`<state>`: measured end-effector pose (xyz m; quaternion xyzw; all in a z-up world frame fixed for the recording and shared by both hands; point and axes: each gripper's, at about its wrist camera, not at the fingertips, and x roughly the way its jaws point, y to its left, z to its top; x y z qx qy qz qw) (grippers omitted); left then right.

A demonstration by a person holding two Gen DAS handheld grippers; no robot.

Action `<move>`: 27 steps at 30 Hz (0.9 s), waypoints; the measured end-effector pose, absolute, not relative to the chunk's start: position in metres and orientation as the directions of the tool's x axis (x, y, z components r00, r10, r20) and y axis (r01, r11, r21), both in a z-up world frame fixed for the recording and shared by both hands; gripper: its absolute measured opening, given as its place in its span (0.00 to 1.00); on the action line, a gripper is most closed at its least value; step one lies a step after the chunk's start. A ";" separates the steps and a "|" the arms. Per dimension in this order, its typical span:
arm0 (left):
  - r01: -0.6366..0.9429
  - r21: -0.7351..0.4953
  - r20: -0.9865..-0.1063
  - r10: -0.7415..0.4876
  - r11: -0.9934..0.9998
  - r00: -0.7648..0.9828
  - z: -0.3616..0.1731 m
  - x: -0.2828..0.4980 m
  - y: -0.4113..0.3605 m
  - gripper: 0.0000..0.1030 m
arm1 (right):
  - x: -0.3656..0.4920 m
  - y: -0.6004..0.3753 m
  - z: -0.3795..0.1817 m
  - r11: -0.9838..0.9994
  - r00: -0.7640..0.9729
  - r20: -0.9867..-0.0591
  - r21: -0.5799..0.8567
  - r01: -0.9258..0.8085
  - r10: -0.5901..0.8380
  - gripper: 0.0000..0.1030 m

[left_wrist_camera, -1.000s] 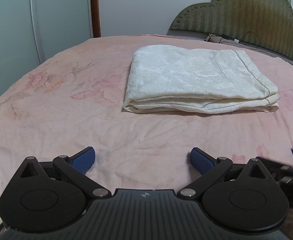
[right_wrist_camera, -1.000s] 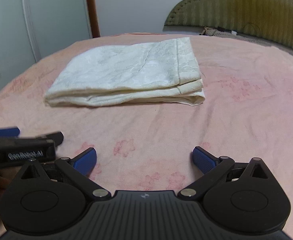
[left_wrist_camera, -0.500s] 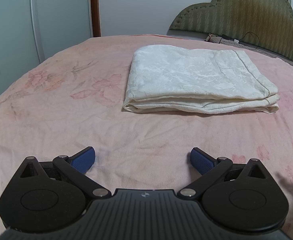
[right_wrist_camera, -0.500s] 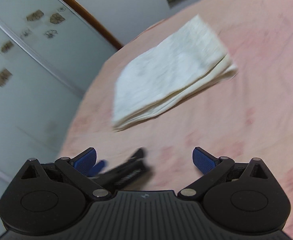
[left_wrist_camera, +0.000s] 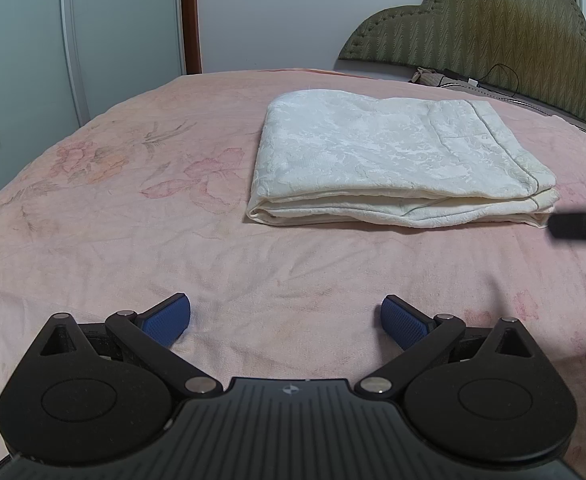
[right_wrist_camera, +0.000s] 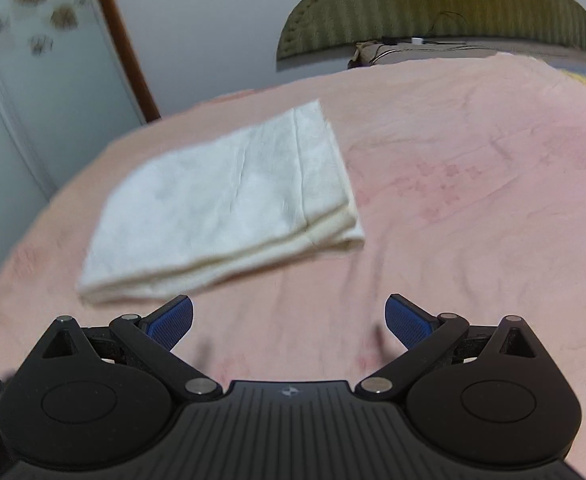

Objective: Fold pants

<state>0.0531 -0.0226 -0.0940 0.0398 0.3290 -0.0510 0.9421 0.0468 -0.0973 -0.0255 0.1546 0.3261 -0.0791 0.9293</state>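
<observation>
The cream-white pants [left_wrist_camera: 389, 160] lie folded in a flat rectangular stack on the pink bed cover [left_wrist_camera: 133, 220]. They also show, blurred, in the right wrist view [right_wrist_camera: 229, 200]. My left gripper [left_wrist_camera: 286, 318] is open and empty, low over the cover, well short of the stack's near edge. My right gripper [right_wrist_camera: 289, 320] is open and empty, raised above the cover, with the stack ahead and to its left. A dark blurred part of the right gripper [left_wrist_camera: 581, 226] shows at the right edge of the left wrist view, beside the stack's right corner.
An olive padded headboard [left_wrist_camera: 473, 28] stands at the far end with a pillow and a cable [left_wrist_camera: 501, 76] below it. White wardrobe doors [left_wrist_camera: 33, 40] and a brown door frame [left_wrist_camera: 191, 16] stand to the left. The bed edge curves off at left.
The right gripper has swung up and around, its view tilting then levelling closer to the stack. It now shows higher at the right edge of the left view. The left gripper has stayed still.
</observation>
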 end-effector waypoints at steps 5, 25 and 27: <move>0.122 0.042 -0.624 -0.070 0.992 0.778 -0.094 0.053 -0.023 1.00 | 0.051 -0.088 -0.053 0.960 0.756 -0.642 0.112 0.257 -0.128 1.00; 0.122 0.042 -0.624 -0.070 0.992 0.778 -0.094 0.053 -0.022 1.00 | 0.041 -0.075 -0.058 0.962 0.765 -0.617 0.049 0.268 -0.182 1.00; 0.122 0.042 -0.624 -0.070 0.992 0.778 -0.094 0.053 -0.022 1.00 | 0.041 -0.075 -0.058 0.962 0.765 -0.618 0.045 0.268 -0.184 1.00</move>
